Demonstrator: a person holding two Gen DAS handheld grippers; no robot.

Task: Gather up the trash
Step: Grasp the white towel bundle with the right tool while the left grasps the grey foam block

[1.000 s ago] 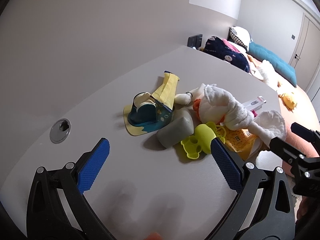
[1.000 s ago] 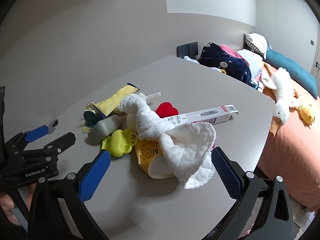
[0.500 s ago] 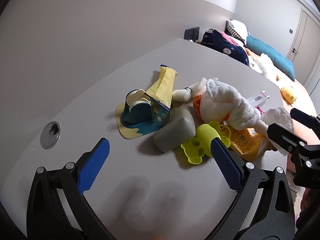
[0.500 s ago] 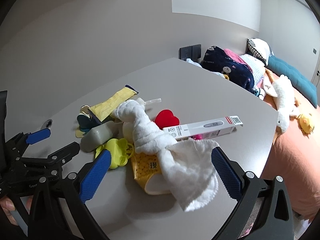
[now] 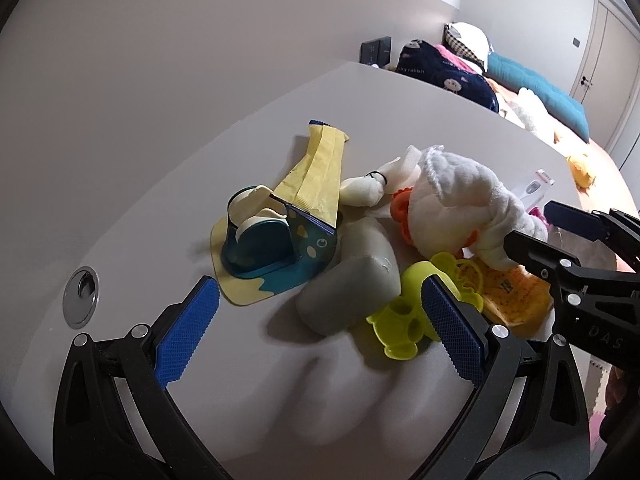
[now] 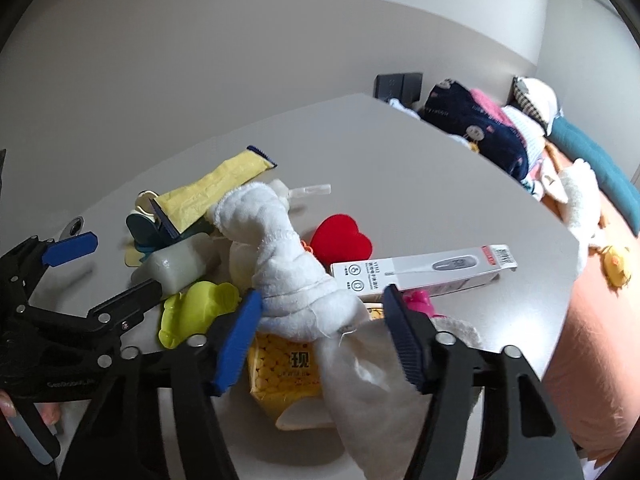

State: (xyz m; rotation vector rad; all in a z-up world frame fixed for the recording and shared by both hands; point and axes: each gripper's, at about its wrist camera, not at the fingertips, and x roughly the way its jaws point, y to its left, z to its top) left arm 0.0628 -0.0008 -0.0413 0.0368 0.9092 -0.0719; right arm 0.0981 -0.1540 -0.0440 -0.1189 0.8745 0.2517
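A pile lies on the grey table [image 5: 200,160]: a knotted white cloth [image 6: 280,248], a yellow snack packet [image 6: 284,360] under it, a long yellow wrapper [image 5: 320,168], a blue tape dispenser [image 5: 260,240], a grey block [image 5: 352,276], a lime green toy [image 5: 404,320], a white thermometer box [image 6: 424,268] and a red heart [image 6: 340,240]. My right gripper [image 6: 323,294] is closing with the cloth's lower part between its jaws; a gap still shows by the right pad. My left gripper [image 5: 318,292] stands open just before the grey block and the green toy, holding nothing.
A metal cable grommet [image 5: 82,292] sits in the table at the left. Beyond the table's right edge is a bed [image 6: 580,320] with pillows, dark clothes [image 6: 480,128] and a white plush [image 6: 576,196]. A wall runs close behind the table.
Both grippers moved down and in toward the pile. The right gripper's jaws narrowed from wide open around the white cloth. The left gripper stayed open.
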